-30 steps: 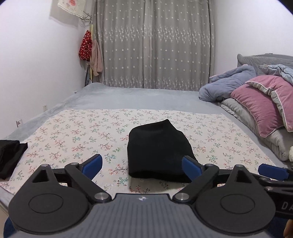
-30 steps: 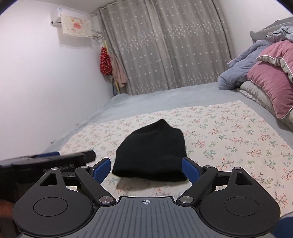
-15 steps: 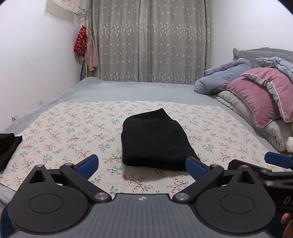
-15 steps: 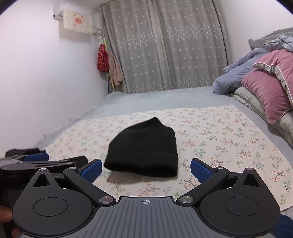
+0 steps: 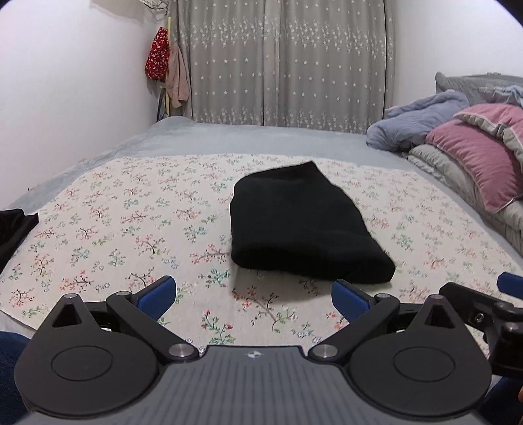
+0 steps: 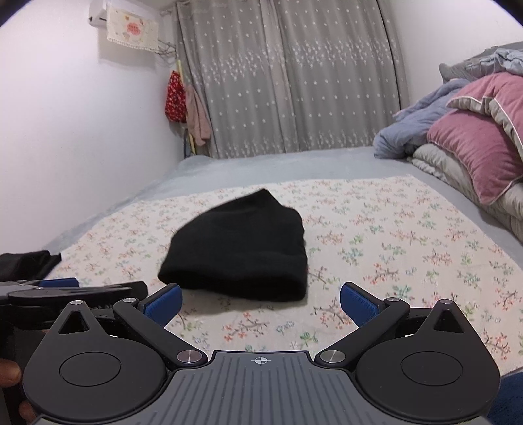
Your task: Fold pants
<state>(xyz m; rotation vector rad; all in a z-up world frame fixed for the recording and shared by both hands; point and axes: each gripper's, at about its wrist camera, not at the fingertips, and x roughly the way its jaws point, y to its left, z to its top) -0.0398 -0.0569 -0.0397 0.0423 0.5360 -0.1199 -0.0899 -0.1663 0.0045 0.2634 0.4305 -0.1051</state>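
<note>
Grey star-patterned curtains [image 5: 287,62] are hanging closed across the far wall, between plain white walls [image 5: 65,98]. A bed in a grey sheet [image 5: 261,137] is filling the room, with a floral cloth [image 5: 114,222] lying over it. Pink and grey pillows [image 5: 480,163] are piling up at the right, and an air conditioner [image 6: 98,14] is sitting high on the left wall.

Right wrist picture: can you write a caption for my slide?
Open right tool hangs empty before folded black pants lying on the flowery sheet.

A home bedroom — bed [image 5: 261,140], pillows [image 5: 474,163], drawn curtains [image 5: 281,62].
</note>
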